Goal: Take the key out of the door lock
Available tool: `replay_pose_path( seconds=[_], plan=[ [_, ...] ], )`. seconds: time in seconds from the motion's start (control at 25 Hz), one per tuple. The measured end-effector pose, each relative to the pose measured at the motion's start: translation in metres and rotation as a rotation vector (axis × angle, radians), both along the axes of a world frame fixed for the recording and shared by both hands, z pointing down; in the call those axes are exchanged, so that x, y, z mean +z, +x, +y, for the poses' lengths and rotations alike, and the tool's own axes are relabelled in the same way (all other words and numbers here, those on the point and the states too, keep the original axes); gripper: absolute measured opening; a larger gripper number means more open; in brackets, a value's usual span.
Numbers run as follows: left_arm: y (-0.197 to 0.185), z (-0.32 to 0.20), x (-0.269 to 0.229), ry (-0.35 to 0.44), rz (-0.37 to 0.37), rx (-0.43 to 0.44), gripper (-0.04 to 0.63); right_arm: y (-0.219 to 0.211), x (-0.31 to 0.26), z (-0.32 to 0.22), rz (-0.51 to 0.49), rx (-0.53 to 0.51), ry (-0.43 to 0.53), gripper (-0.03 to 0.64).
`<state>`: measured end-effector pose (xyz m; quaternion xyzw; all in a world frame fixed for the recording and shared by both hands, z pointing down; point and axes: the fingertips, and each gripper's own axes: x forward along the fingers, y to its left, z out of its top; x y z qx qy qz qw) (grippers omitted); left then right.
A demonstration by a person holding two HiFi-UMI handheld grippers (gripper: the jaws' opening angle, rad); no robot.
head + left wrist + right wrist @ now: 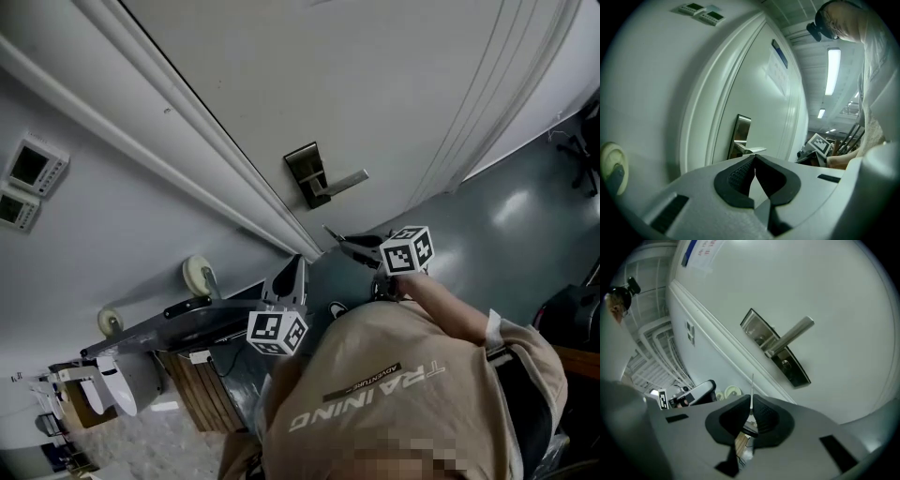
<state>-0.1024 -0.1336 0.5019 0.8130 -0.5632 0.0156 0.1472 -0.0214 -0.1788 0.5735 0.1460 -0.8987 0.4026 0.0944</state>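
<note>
A dark metal lock plate (306,174) with a silver lever handle (341,180) sits on the white door (375,84). In the right gripper view the keyhole (786,364) below the handle (790,337) shows no key in it. My right gripper (751,399) is shut on a thin key (751,386), seen edge-on and sticking up from the tips, a short way below the lock plate (776,348). In the head view that gripper (342,244) hovers below the plate. My left gripper (754,158) is shut with nothing in it, lower left near the door frame (187,141).
Two wall panels (30,178) hang left of the frame. A round cream fitting (198,275) is on the wall above a dark table (178,323). The person's torso (403,394) fills the bottom. Grey floor (506,234) lies to the right.
</note>
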Motion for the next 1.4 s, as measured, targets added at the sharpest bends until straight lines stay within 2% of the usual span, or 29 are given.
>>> replay_pose_path(
  seconds=[0.12,0.28,0.4,0.64,0.96,1.08,1.24,1.4],
  plan=[
    [0.005,-0.002,0.001,-0.003,-0.001,0.024,0.009,0.006,-0.022,0.003,0.03,0.0,0.104,0.028],
    [0.012,-0.01,-0.007,0.011,-0.011,0.055,0.009,0.017,-0.052,0.001,0.092,0.001,0.29,0.028],
    [0.015,-0.018,-0.016,0.034,-0.025,0.065,0.009,0.023,-0.065,-0.001,0.13,-0.004,0.385,0.028],
    [0.015,-0.032,-0.039,0.087,-0.065,0.063,0.009,0.029,-0.092,-0.009,0.091,0.01,0.454,0.028],
    [0.007,-0.042,-0.077,0.177,-0.114,0.026,0.009,0.024,-0.128,-0.027,0.078,0.023,0.605,0.028],
    [0.002,-0.045,-0.088,0.203,-0.154,0.009,0.009,0.021,-0.137,-0.032,0.052,0.04,0.621,0.028],
    [-0.004,-0.048,-0.106,0.241,-0.168,-0.011,0.009,0.018,-0.146,-0.036,0.02,0.064,0.63,0.028],
    [-0.008,-0.046,-0.118,0.28,-0.2,-0.036,0.009,0.016,-0.158,-0.04,0.029,0.061,0.7,0.028]
  ],
)
